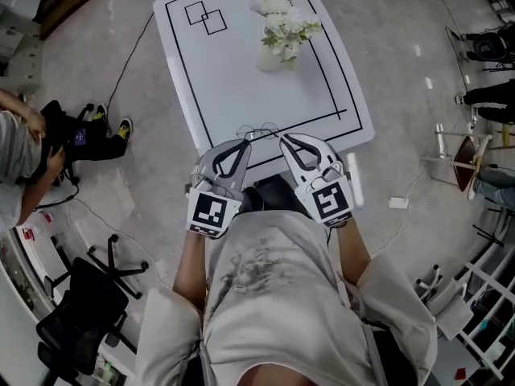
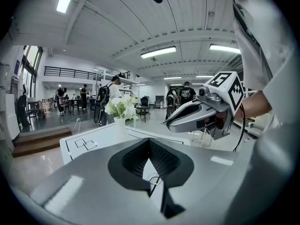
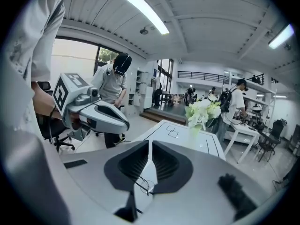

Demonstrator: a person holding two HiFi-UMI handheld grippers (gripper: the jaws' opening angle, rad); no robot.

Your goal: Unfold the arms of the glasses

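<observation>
The white table (image 1: 217, 71) fills the upper middle of the head view, ruled with black lines, and a vase of pale flowers (image 1: 286, 24) stands toward its upper right. At the table's lower edge the left gripper (image 1: 246, 140) and the right gripper (image 1: 283, 139) point inward at each other, their tips near together over one small spot. There, right on the near black border line, are the glasses (image 1: 259, 130), a thin wire pair. Each gripper's own view shows its jaws drawn almost together, leaving only a narrow slit with a bit of the wire frame crossing it, so each looks closed onto one end of the glasses (though the wire is so fine that the contact itself is hard to make out). Whether the arms are folded is too small to tell. I judge the step to be the very start of the unfolding, with both grips taken. The next move calls for one gripper to hold the front steady while the other swings an arm out gently about its hinge, without bending the wire.
</observation>
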